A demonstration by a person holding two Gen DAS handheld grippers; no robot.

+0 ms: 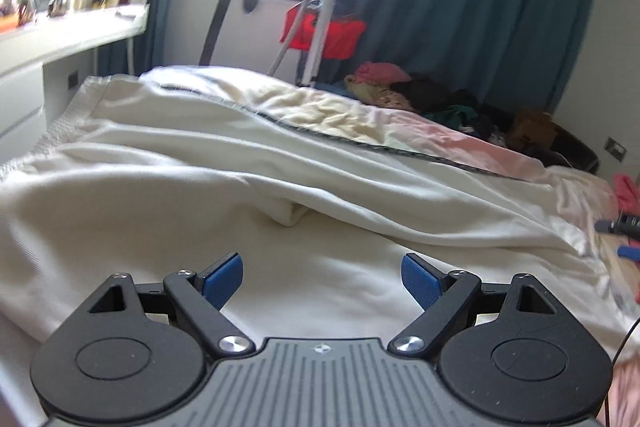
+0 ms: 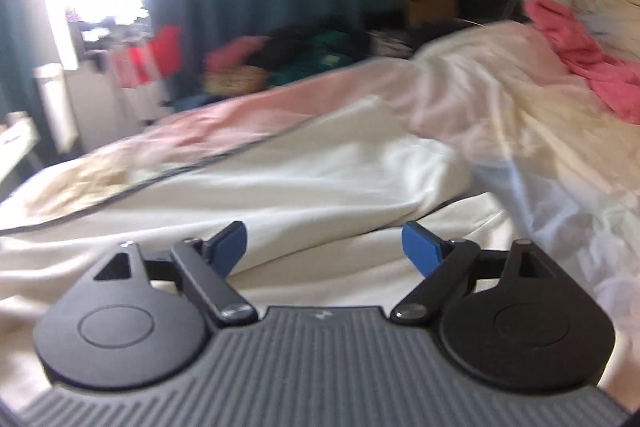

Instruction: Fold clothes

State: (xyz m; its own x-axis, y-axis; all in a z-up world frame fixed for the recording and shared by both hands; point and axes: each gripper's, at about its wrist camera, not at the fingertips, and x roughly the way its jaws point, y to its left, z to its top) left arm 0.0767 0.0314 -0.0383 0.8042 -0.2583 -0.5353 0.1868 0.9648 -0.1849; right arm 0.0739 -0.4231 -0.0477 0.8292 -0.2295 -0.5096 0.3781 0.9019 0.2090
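Observation:
A large white garment point(image 1: 180, 187) lies rumpled across the bed, with a ribbed edge at the left and a dark trimmed seam point(image 1: 360, 143) running diagonally. My left gripper point(image 1: 322, 281) is open and empty, just above the white cloth. The same white garment point(image 2: 300, 179) fills the right wrist view, which is blurred. My right gripper point(image 2: 324, 247) is open and empty above a fold of it. The right gripper's tips point(image 1: 620, 227) show at the right edge of the left wrist view.
A pink garment point(image 2: 580, 59) lies on the bed at the right. A heap of mixed clothes point(image 1: 420, 95) sits at the far side under teal curtains point(image 1: 460, 7). A white desk point(image 1: 60, 43) stands at the left. A red bag point(image 1: 324, 31) hangs on a stand.

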